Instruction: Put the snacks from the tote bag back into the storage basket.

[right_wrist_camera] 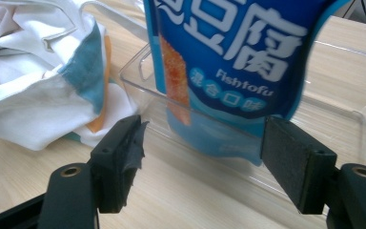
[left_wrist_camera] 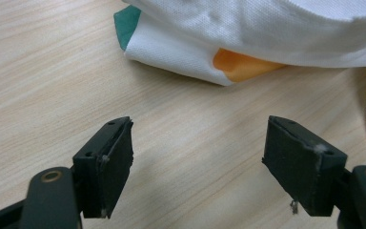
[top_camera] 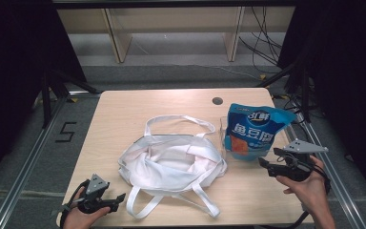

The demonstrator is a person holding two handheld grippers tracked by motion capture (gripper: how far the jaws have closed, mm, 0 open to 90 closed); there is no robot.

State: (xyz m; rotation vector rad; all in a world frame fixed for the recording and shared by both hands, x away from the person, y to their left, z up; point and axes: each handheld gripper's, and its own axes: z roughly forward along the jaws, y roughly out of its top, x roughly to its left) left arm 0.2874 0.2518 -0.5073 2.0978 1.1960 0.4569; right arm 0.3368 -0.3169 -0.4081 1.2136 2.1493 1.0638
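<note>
**Blue pouch in its clear tray, both grippers wide**

While I hold a gripper in each hand over the pale wood-grain table (top_camera: 124,109), the right gripper (top_camera: 267,164) sits at the lower right of the high view, just short of the blue snack pouch (top_camera: 255,131). The pouch is glossy plastic film, puffed and slightly creased, printed with big white characters and an orange panel down one side. It stands upright in a clear plastic tray (top_camera: 222,125), a shallow rectangular box with thin, shiny walls. In the right gripper view the pouch (right_wrist_camera: 228,57) rises through the upper centre of the frame and the tray's near wall (right_wrist_camera: 147,95) runs across just beyond my jaws. Those jaws are black blocks with matte, slightly frayed pads; they stand far apart, with nothing between them and touching nothing.

In the middle of the high view lies a white cloth bag (top_camera: 171,162), soft and rumpled, its long flat straps looping toward the top and bottom of the frame. In the left gripper view its weave (left_wrist_camera: 248,28) looks finely dimpled at the upper edge, with a green corner and an orange patch showing underneath.

My left gripper (top_camera: 119,198) is at the lower left of the high view, just beside the bag's near edge. Its jaws are also spread wide over bare wood, gripping nothing.
</note>
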